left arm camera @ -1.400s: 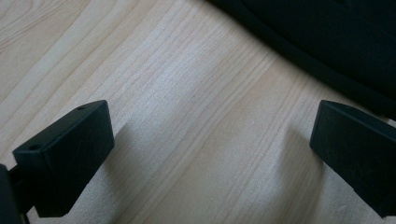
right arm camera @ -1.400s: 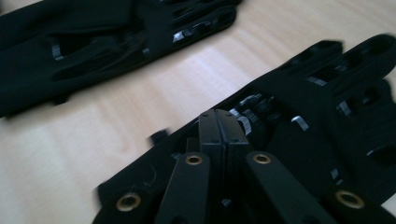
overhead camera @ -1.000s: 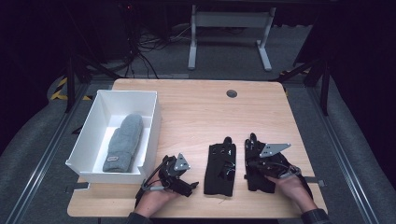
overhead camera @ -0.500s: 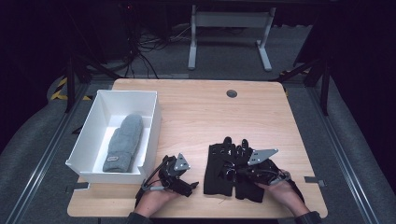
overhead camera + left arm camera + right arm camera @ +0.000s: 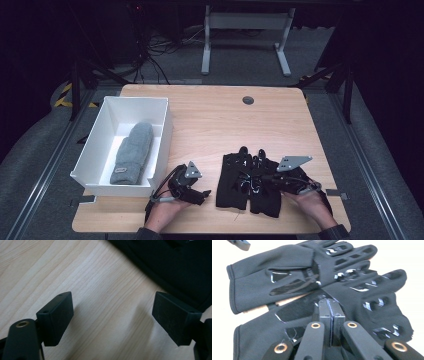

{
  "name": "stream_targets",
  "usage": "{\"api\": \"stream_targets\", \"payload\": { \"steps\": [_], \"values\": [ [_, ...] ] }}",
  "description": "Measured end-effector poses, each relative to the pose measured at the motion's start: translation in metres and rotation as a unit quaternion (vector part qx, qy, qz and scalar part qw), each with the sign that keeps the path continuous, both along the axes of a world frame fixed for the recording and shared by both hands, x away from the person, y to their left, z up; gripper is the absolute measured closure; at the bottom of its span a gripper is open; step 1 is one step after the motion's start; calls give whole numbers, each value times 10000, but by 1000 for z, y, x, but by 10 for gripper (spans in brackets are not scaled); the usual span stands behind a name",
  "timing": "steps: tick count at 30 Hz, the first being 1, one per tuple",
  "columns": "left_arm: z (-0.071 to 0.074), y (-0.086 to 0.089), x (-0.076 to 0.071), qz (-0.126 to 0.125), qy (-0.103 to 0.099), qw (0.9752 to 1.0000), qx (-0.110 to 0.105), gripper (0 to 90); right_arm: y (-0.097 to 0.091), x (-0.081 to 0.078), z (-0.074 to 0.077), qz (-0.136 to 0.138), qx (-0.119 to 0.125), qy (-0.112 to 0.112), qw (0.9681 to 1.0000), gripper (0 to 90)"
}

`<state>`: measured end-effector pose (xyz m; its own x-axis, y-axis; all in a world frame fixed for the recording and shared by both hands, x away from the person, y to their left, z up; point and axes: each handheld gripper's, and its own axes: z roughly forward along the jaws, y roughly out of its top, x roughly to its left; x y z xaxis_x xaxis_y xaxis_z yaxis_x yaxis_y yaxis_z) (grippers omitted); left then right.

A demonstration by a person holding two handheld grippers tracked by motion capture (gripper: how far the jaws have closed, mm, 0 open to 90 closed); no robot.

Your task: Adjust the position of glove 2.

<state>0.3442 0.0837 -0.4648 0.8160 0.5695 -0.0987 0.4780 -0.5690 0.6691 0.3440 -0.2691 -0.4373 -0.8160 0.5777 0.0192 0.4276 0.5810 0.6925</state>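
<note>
Two black gloves lie side by side on the wooden table (image 5: 210,125), near its front edge. The right-hand glove (image 5: 267,202) overlaps the left-hand glove (image 5: 232,182). My right gripper (image 5: 260,181) lies across the right-hand glove (image 5: 374,302), jaws pressed together, tips (image 5: 329,302) on its palm; I see no fabric between the pads. Beyond it lies the other glove (image 5: 262,272). My left gripper (image 5: 202,192) rests on the table just left of the gloves. Its jaws (image 5: 112,315) have just been closing but stand apart over bare wood, a glove edge (image 5: 175,260) beyond them.
A white box (image 5: 160,125) stands at the table's left side with a grey knitted mitten (image 5: 131,152) inside. A round cable hole (image 5: 248,100) sits near the far edge. The floor and a metal stand lie beyond the table.
My right gripper moved left, and the right-hand glove under it slid left until it overlaps the other glove. The left hand stayed where it was.
</note>
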Motion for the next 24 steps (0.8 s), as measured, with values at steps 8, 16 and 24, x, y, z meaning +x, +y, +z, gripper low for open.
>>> {"api": "stream_targets", "payload": {
  "steps": [8, 16, 24],
  "values": [
    [17, -17, 13, -6, 163, 9993, -348, 596, -30, -4, 0, -242, -7, 20, 9997, 900],
    [18, -43, 30, -19, 312, 9991, -292, 635, -44, -12, -3, -362, -151, 28, 9992, 900],
    [7, -57, 44, 91, 438, 9988, -179, 682, -43, -9, -9, -274, -317, 167, 9990, 900]
  ]
}}
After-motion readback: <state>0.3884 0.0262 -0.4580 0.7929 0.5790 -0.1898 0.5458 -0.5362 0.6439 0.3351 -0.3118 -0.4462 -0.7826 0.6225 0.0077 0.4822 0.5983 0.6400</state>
